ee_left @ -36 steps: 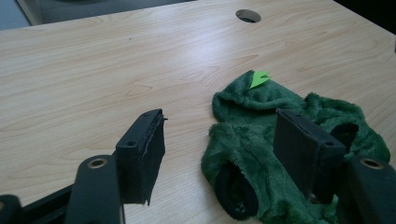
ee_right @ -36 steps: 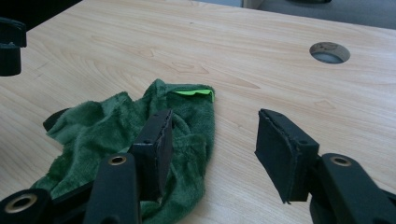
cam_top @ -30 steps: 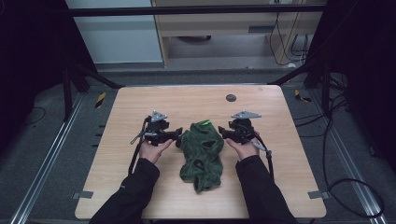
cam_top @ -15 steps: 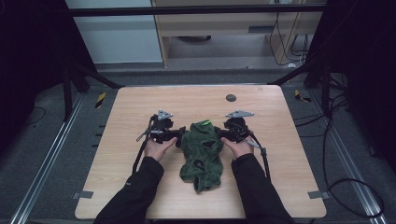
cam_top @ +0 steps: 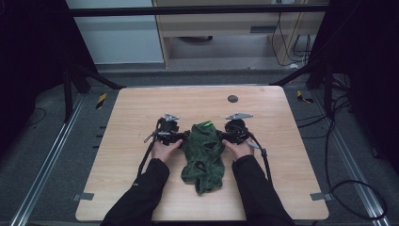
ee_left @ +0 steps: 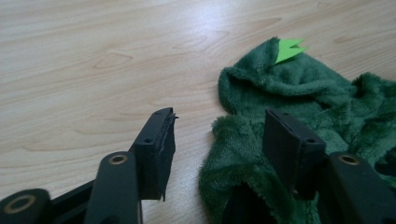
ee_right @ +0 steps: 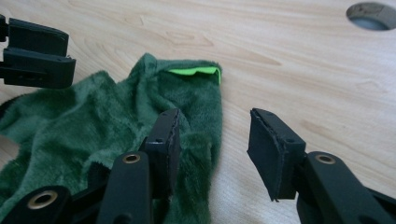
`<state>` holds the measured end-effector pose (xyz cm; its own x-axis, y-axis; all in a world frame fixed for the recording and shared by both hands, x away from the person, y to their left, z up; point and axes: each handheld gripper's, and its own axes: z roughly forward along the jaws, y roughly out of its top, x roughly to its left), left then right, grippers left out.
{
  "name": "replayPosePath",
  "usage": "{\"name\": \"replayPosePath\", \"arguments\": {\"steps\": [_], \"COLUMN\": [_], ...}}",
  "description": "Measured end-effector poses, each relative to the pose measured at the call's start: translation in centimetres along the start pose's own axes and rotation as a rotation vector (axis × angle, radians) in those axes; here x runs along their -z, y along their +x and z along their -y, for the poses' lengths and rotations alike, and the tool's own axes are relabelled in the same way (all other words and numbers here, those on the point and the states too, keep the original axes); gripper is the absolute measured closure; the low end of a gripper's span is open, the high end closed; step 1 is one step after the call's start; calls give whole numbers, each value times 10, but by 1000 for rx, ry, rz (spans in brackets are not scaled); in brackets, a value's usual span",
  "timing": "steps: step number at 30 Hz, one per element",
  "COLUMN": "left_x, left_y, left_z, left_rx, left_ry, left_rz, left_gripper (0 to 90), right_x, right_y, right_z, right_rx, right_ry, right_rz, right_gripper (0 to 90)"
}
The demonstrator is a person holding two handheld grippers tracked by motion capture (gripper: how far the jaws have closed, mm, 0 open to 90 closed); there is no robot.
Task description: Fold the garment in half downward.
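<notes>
A crumpled dark green fleece garment (cam_top: 204, 153) with a bright green tag (cam_top: 207, 124) lies in the middle of the wooden table (cam_top: 141, 108). My left gripper (cam_top: 182, 137) sits low at its left edge. In the left gripper view the jaws (ee_left: 224, 135) straddle the fleece hem (ee_left: 233, 140); one pad stands clear of it, and the jaws have just been closing. My right gripper (cam_top: 220, 137) is at the right edge. Its jaws (ee_right: 217, 140) straddle the fleece border (ee_right: 205, 121), one over cloth, one over bare wood, also just closing. Neither pair pinches the cloth.
A dark round hole (cam_top: 232, 99) sits in the table behind the garment, also the hole (ee_right: 373, 14) in the right gripper view. Black cables (cam_top: 263, 160) trail from both grippers along the forearms. Bare wood lies on all sides of the garment.
Both hands have come lower and slightly inward onto the garment's two side edges, and both pairs of jaws stand narrower than before. The garment has not shifted.
</notes>
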<state>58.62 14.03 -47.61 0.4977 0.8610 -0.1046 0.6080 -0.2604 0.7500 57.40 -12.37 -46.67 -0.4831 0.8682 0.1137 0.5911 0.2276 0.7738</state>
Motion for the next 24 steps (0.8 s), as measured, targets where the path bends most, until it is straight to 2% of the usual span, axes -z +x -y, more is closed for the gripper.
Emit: {"name": "replayPosePath", "arguments": {"steps": [11,17,24], "left_x": [-12,-16,-16], "left_y": [1,1,-5], "left_z": [7,10,10], "left_rx": [-2,7,-7], "left_ry": [64,75,88], "left_rz": [17,30,29], "left_gripper": [560,619,776], "right_x": [-13,-15,-19], "right_y": [3,4,5], "right_z": [8,9,11], "right_rx": [8,9,4], "right_ry": [72,92,115], "right_rz": [-15,-14,-18], "right_gripper": [572,598,672]}}
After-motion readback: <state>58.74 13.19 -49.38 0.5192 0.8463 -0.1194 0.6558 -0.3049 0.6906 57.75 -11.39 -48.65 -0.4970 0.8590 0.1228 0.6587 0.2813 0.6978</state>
